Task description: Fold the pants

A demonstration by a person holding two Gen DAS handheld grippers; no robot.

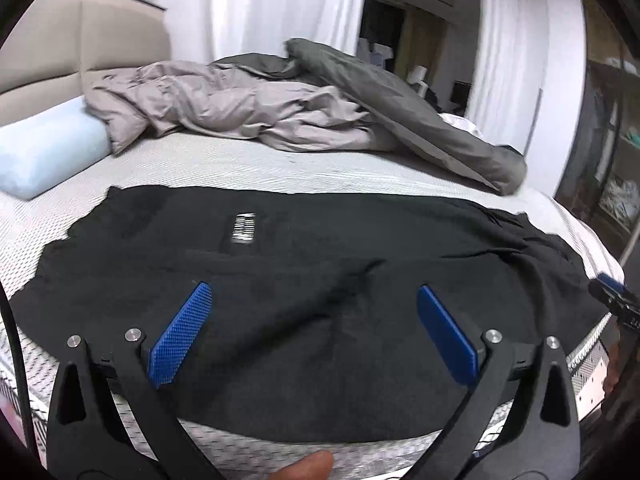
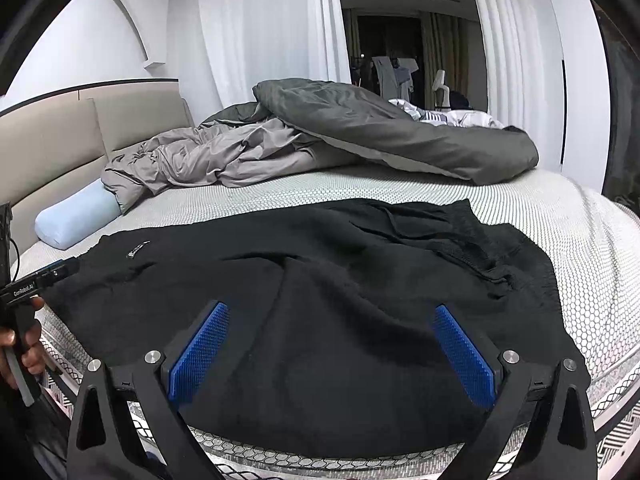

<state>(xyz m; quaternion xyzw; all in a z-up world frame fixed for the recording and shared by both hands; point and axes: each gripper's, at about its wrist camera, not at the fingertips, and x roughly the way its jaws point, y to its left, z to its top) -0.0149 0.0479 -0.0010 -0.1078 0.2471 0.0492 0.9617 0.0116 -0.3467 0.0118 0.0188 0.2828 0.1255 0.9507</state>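
Observation:
Black pants (image 1: 304, 264) lie spread across the near side of the bed, with a small white label (image 1: 243, 229) toward the left. The waistband with its drawstring (image 2: 452, 232) lies at the right. My left gripper (image 1: 314, 294) is open and empty, hovering above the pants' near part. My right gripper (image 2: 332, 312) is open and empty, also above the pants near the front edge. The left gripper's body (image 2: 40, 280) shows at the right wrist view's left edge; the right gripper's tip (image 1: 612, 292) shows at the left wrist view's right edge.
A white textured mattress (image 2: 560, 216) carries the pants. A rumpled grey duvet (image 2: 340, 136) lies across the far side. A light blue pillow (image 2: 76, 216) sits at the left by the beige headboard (image 2: 52, 136). White curtains (image 2: 256, 20) hang behind.

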